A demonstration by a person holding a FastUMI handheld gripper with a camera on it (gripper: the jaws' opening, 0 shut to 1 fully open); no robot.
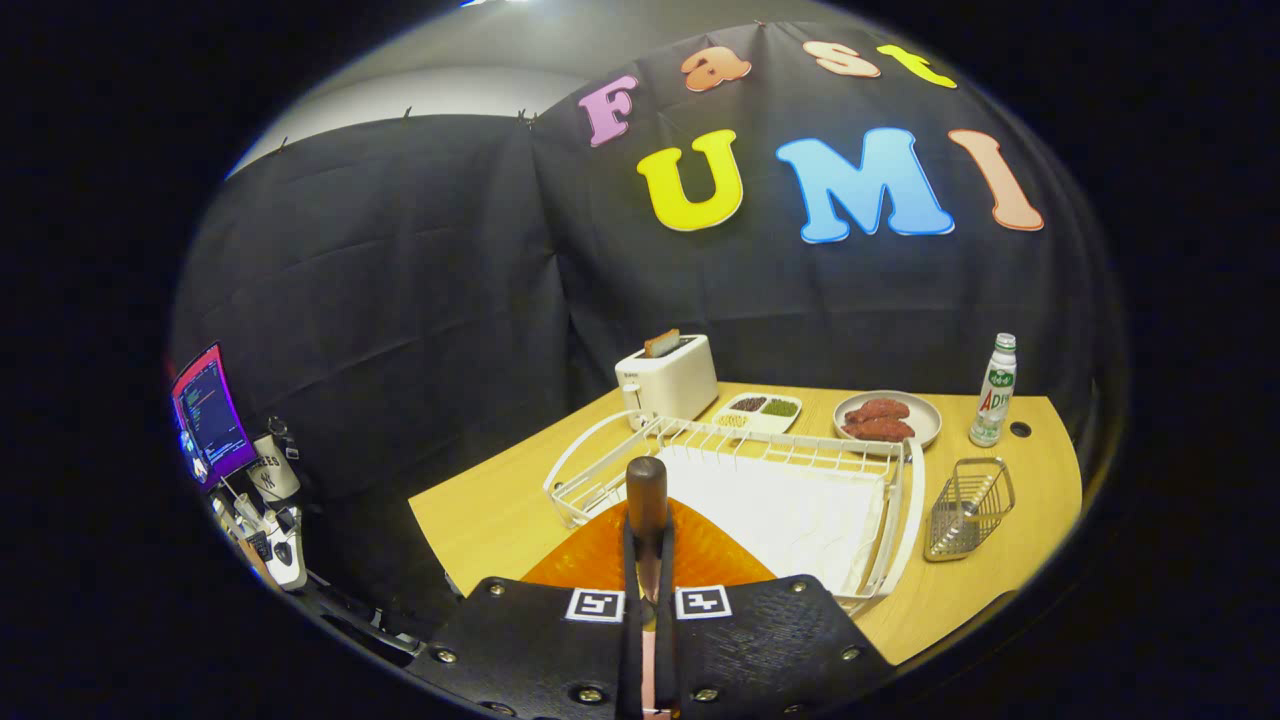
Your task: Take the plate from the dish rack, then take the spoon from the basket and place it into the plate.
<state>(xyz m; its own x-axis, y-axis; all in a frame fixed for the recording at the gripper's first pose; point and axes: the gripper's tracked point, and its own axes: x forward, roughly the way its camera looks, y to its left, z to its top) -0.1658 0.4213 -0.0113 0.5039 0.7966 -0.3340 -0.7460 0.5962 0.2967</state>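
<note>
Orange plate [610, 555] just under and ahead of the fingers — ribbed, translucent, lying at the near end of the dish rack [905, 500]. Hard to tell whether on the rack's white mat or on the tabletop [480, 515] beside it.

Hand-held gripper [648, 560] level-ish, pointing forward over the plate toward the rack and the booth wall. Fingers nearly closed, clamped on a spoon [647, 500] by its handle. Dark wooden handle end sticking up past the fingertips, rounded tip uppermost; long axis running along the fingers, straight away from the camera. Bowl end hidden between the fingers, so no call on its orientation.

Wire basket [968, 508] standing on the tabletop just right of the rack, contents unclear — something shiny at the bottom, too small to tell.

Rest of the tabletop, beyond the rack:
- white toaster [668, 380] with a slice sticking out the top
- small white divided dish [758, 412] with dark and green fillings
- grey plate with reddish food [888, 418]
- white bottle [993, 392], green label, upright near the far right corner

Off the tabletop to the left: lit monitor [208, 415], a white cup [272, 472], some gear below it — too blurred to identify.
</note>
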